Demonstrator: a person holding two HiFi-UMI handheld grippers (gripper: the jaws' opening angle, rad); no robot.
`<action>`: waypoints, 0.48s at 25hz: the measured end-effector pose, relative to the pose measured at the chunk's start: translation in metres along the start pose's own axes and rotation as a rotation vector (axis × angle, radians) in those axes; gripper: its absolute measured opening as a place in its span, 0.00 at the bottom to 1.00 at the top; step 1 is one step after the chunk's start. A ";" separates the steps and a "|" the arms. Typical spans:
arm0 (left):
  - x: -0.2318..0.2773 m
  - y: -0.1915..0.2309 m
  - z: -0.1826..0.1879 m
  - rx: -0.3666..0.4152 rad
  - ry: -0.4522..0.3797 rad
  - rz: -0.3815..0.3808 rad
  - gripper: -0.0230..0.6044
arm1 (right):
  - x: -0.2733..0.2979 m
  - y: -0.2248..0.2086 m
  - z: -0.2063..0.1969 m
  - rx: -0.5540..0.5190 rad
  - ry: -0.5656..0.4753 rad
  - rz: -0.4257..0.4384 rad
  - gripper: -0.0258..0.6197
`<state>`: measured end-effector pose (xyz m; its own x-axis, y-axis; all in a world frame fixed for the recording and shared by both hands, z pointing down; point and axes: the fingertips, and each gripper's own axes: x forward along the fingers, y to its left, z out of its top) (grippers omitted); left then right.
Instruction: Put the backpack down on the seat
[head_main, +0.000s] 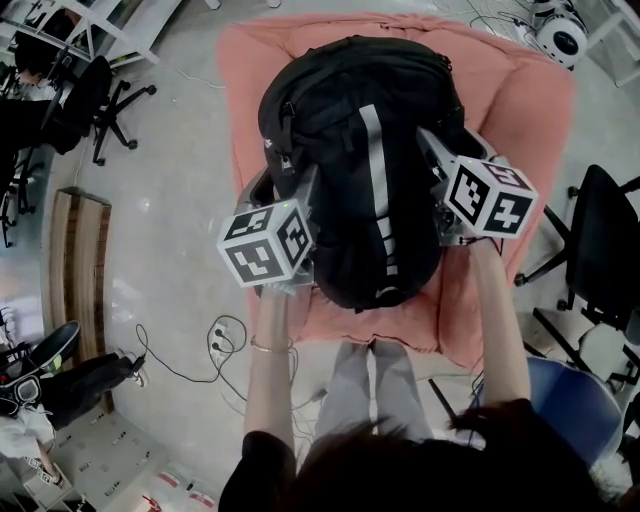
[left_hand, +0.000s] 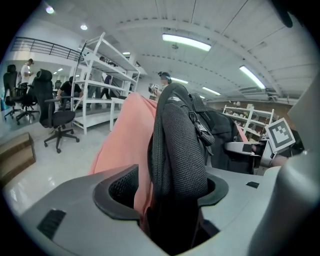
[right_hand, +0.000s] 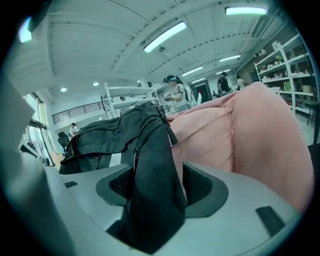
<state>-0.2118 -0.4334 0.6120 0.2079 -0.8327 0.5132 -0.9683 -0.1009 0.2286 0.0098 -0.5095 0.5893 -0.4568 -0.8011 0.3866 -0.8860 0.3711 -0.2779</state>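
Pink seat (head_main: 520, 100) under black backpack (head_main: 360, 150)

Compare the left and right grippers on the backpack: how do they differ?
The left gripper flanks the left side of the backpack, the right gripper its right side, slightly higher in the head view. Fabric nearly fills the left gripper's jaws; the right gripper's show pad on both sides. Both are open, with black backpack fabric between the jaws.
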 end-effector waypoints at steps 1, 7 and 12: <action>-0.001 0.001 0.000 0.001 -0.004 0.005 0.50 | -0.001 0.001 0.001 -0.001 -0.007 -0.002 0.41; -0.014 -0.001 0.003 0.000 -0.020 0.001 0.56 | -0.012 0.006 0.002 0.025 -0.020 0.001 0.42; -0.034 -0.005 0.008 0.035 -0.040 0.016 0.55 | -0.035 0.008 0.005 0.032 -0.046 -0.013 0.42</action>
<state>-0.2152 -0.4089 0.5869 0.1875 -0.8552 0.4832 -0.9758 -0.1058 0.1914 0.0193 -0.4807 0.5686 -0.4407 -0.8265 0.3501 -0.8884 0.3460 -0.3016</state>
